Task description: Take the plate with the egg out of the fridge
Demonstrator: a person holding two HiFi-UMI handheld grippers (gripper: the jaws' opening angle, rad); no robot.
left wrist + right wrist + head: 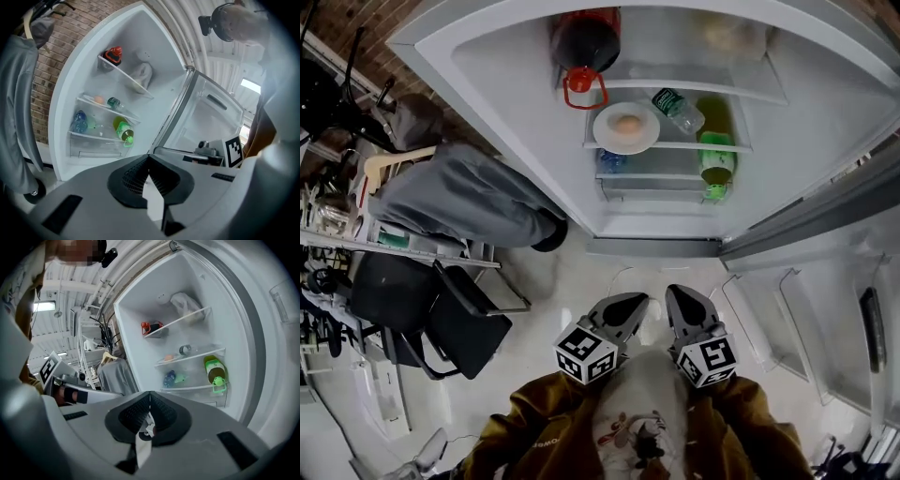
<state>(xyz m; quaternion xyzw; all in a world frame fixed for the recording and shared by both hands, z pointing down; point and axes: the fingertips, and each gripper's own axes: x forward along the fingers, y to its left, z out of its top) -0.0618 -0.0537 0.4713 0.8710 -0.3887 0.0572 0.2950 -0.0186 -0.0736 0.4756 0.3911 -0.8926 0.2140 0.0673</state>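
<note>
The white plate (625, 127) with a brown egg (627, 123) rests on the middle shelf of the open fridge (534, 122). In the left gripper view the egg (98, 99) shows far ahead on that shelf, and likewise the egg (168, 357) in the right gripper view. My left gripper (622, 307) and right gripper (684, 302) hang side by side low in the head view, well short of the fridge. The left gripper (149, 165) is shut with nothing in it. The right gripper (150, 401) is also shut and empty.
A dark jug with a red cap (584, 52) stands on the top shelf. A clear bottle (678, 109) and a green bottle (715, 150) lie right of the plate, a blue bottle (612, 161) below. The fridge door (825, 272) stands open at right. A grey jacket (459, 199) and black chair (441, 319) are at left.
</note>
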